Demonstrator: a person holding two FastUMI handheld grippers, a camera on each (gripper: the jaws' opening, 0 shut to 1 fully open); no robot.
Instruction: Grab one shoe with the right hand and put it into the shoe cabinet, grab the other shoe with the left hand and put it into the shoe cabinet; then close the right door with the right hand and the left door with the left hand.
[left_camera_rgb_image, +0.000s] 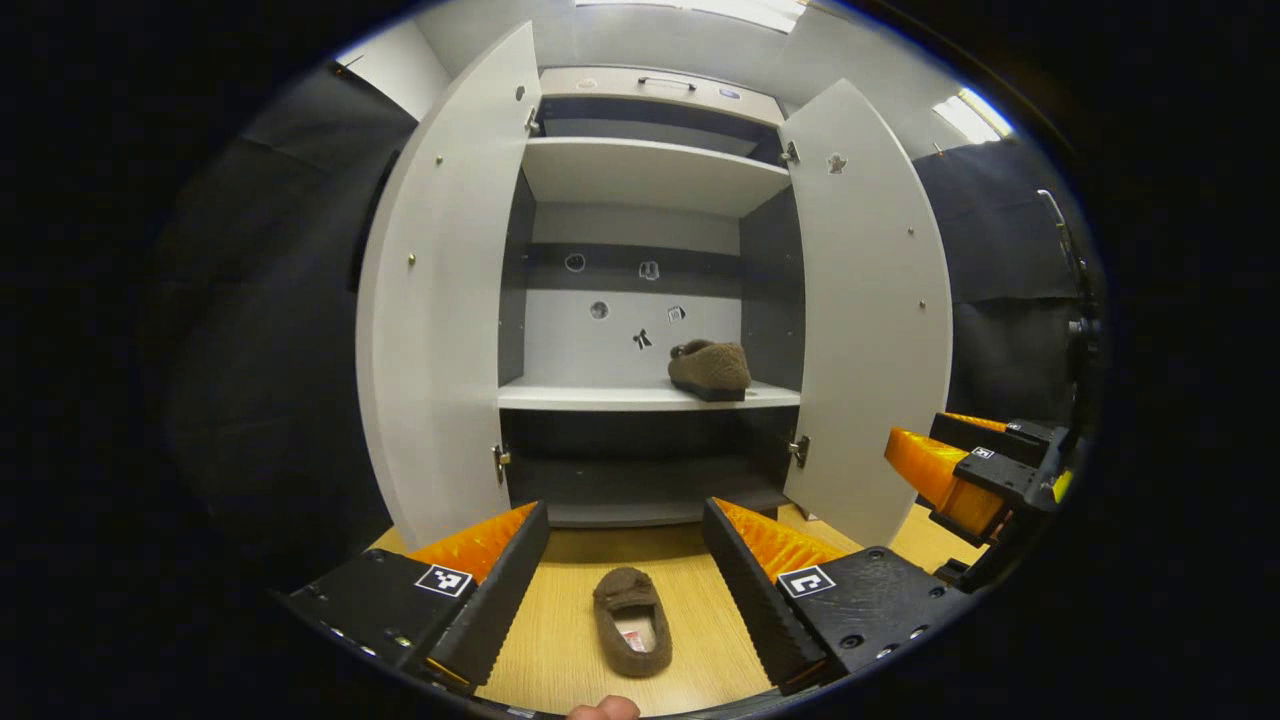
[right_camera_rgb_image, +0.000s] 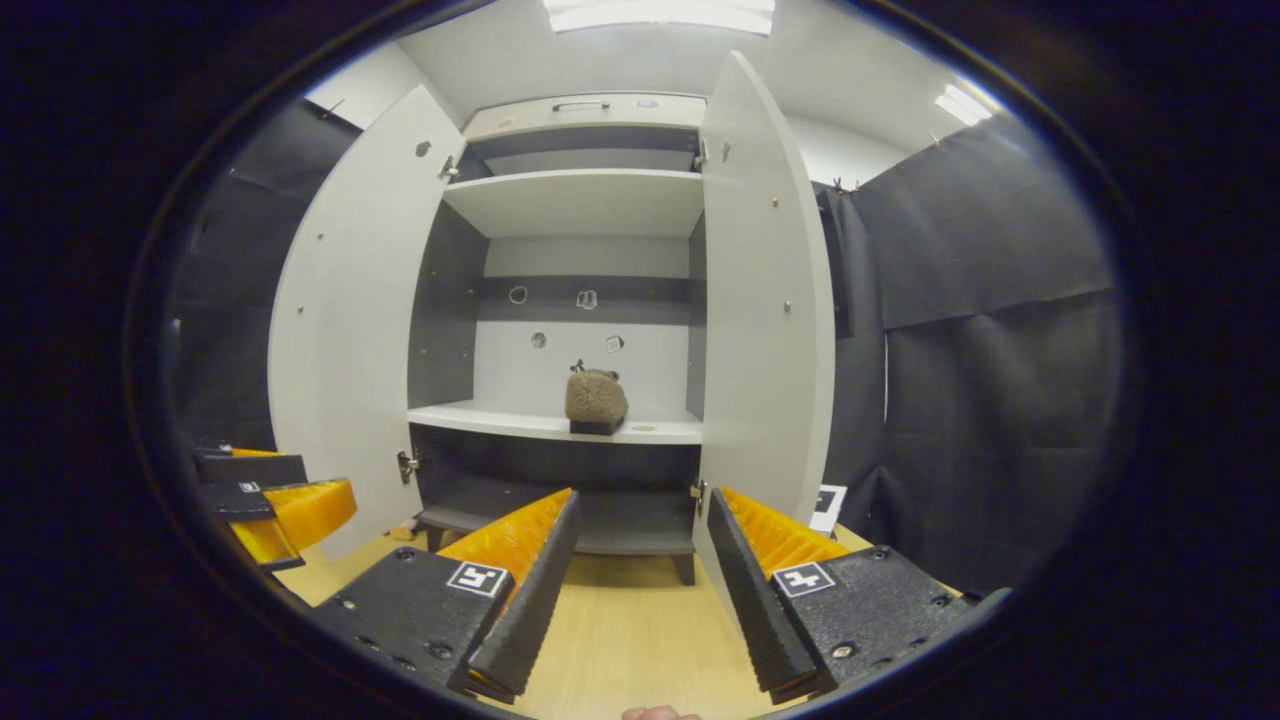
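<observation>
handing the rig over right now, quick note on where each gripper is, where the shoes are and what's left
Left gripper: open, holding nothing, over the floor with the second shoe lying between its fingers' line of sight.
Right gripper: open, holding nothing, facing the shoe cabinet.
Done: one shoe sits on the middle shelf, right side.
Left door and right door both stand open.
Left to do: left gripper grabs the floor shoe and shelves it, then close the right door, then the left door.
</observation>
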